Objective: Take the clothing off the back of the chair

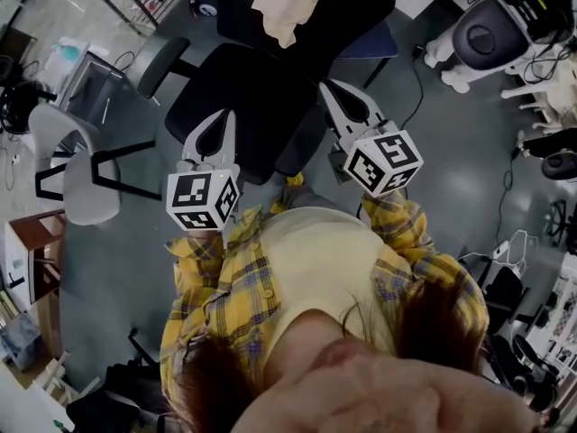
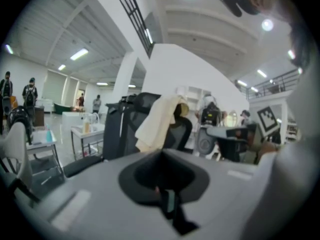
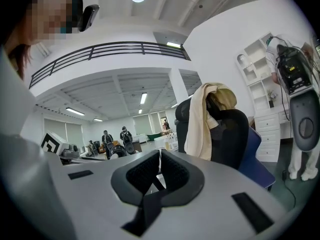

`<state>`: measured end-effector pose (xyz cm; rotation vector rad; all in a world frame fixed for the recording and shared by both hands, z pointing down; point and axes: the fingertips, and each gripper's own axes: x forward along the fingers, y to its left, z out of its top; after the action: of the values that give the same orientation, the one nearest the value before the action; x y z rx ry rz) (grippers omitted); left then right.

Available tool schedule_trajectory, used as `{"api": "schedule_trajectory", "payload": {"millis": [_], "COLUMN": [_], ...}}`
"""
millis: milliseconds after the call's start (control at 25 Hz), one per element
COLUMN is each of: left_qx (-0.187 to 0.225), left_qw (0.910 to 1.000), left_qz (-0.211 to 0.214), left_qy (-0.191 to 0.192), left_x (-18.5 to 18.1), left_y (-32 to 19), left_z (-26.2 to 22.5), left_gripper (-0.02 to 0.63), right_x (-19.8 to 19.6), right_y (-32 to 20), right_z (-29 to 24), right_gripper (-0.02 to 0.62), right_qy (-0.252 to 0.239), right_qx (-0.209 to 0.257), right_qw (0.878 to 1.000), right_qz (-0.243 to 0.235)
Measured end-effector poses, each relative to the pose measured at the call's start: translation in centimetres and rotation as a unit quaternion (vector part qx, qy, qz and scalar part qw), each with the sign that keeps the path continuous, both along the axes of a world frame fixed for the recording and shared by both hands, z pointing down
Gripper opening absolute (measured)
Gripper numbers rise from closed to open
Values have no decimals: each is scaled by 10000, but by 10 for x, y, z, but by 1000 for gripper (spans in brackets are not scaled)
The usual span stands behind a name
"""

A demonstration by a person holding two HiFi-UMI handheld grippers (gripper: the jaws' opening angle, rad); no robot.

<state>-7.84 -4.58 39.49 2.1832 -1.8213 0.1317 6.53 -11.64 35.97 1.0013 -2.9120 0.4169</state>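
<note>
The clothing [image 1: 287,5] is seen draped over the chair back [image 1: 356,7], hanging downward, at 12 o'clock from both closed, empty tongs, and the right tongs [image 1: 332,93] are judged nearer than the left tongs [image 1: 221,120].

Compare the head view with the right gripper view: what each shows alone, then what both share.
Only the head view: the black chair's seat and a light grey chair beside it. Only the right gripper view: a balcony railing, white shelves, distant people. Both: the cream clothing draped over the black chair's back, and the shut right tool.
</note>
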Motion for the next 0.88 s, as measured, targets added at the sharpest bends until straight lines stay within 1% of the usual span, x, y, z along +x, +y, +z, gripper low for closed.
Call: {"api": "schedule_trajectory", "payload": {"millis": [240, 440, 720, 880], "left_qx": [3, -26, -40, 13], "left_qw": [9999, 9993, 9984, 9976], "left_qz": [-87, -330, -569, -681], "left_qy": [105, 185, 44, 87], "left_x": [2, -3, -10, -21], "left_y": [-36, -61, -86, -97], "left_z": [-4, -3, -13, -18], "left_gripper": [5, 5, 5, 5], "right_x": [-6, -6, -7, -14], "right_y": [-43, -78, -119, -129], "right_z": [-2, -4, -12, -18], "right_gripper": [14, 14, 15, 15], "right_qy": [-101, -287, -449, -551], "right_qx": [-1, 3, 47, 169], "right_qw": [9998, 9994, 9988, 9983], "right_qz": [-154, -203, -174, -132]}}
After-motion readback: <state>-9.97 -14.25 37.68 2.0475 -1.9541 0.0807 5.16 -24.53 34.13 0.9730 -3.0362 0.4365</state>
